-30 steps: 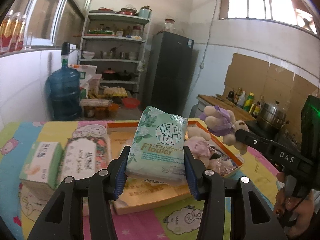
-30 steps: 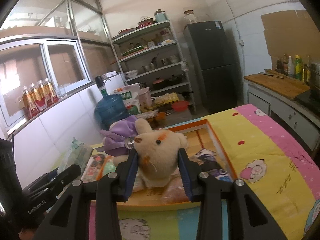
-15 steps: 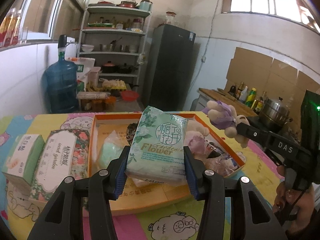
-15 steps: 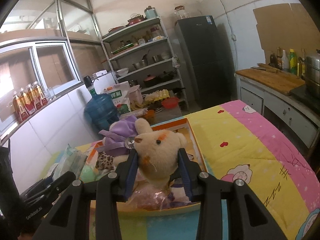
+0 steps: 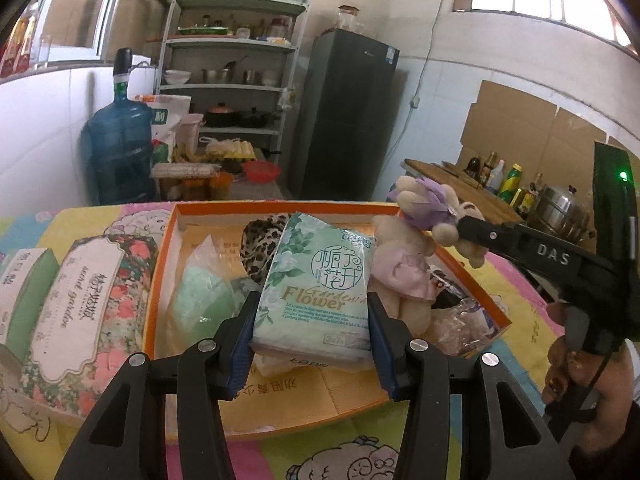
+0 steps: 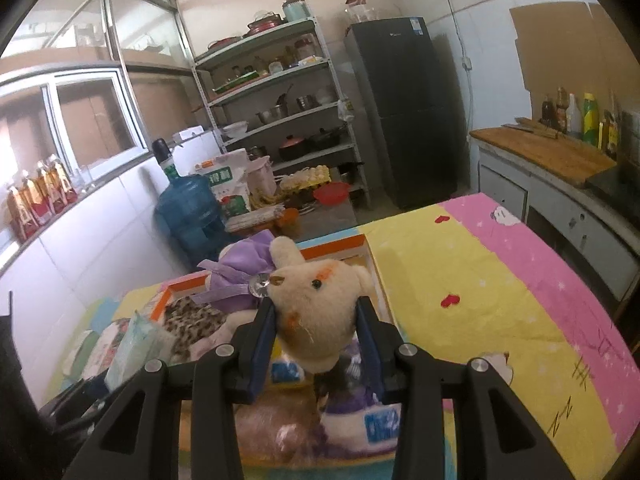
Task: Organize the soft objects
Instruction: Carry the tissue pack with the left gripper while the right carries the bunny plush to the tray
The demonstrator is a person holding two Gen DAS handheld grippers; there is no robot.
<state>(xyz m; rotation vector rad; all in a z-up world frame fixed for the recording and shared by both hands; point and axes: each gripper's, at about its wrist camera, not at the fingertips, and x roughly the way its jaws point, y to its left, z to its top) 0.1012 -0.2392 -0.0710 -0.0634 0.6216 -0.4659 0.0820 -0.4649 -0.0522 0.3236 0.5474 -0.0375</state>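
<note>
Left tool [image 5: 312,320] clamps tissue pack [image 5: 318,280] over orange tray [image 5: 160,280]; only left view shows boxed tissues [image 5: 76,304] alongside. Right tool [image 6: 316,344] pinches plush bunny [image 6: 320,308] above tray. Both lower, closer than before.

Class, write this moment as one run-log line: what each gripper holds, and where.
left gripper: shut on tissue pack | right gripper: shut on plush toy | both above orange tray

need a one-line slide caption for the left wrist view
Left gripper holds a green tissue pack above the orange tray while the right gripper brings in a plush bunny.
</note>
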